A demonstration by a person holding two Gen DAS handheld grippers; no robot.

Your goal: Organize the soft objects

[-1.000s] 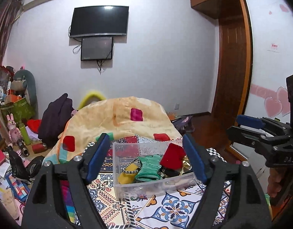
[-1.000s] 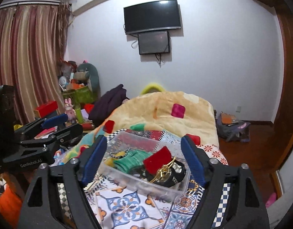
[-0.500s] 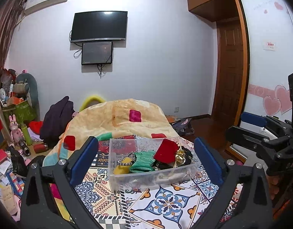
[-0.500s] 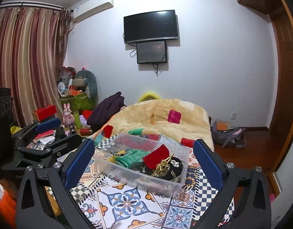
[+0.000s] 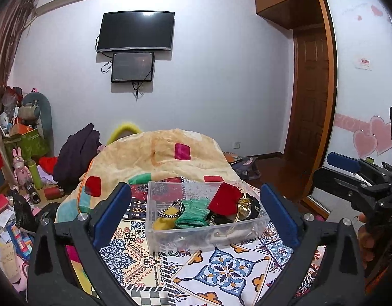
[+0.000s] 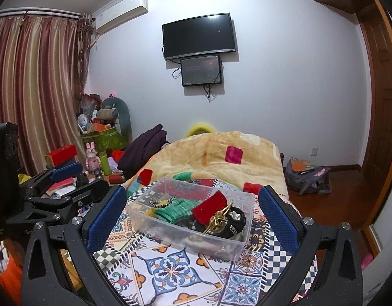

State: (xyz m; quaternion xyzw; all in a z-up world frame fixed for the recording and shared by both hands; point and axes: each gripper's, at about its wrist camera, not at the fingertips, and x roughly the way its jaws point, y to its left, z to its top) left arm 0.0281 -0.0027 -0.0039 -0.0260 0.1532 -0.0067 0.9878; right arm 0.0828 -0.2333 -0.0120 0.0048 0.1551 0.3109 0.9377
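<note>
A clear plastic bin (image 5: 206,234) stands on the patterned cloth, also in the right wrist view (image 6: 168,232). It holds a yellow piece (image 5: 162,223), a green knit piece (image 5: 193,210), a red pouch (image 5: 225,199), a gold bow (image 6: 219,219) and a black item (image 6: 231,225). My left gripper (image 5: 196,214) is open and empty, its blue pads on either side of the bin, held back from it. My right gripper (image 6: 189,215) is open and empty, also framing the bin from behind. Each gripper shows at the edge of the other's view.
A folded yellow blanket (image 5: 157,158) with coloured patches lies behind the bin. A dark garment (image 5: 78,150) and cluttered boxes and toys (image 5: 22,150) are at the left. A backpack (image 6: 308,178) lies on the wooden floor at the right. A TV (image 5: 136,32) hangs on the wall.
Both grippers have opened wider and drawn back and up from the bin, so it looks smaller and sits fully between the pads. The contents of the bin have not moved.
</note>
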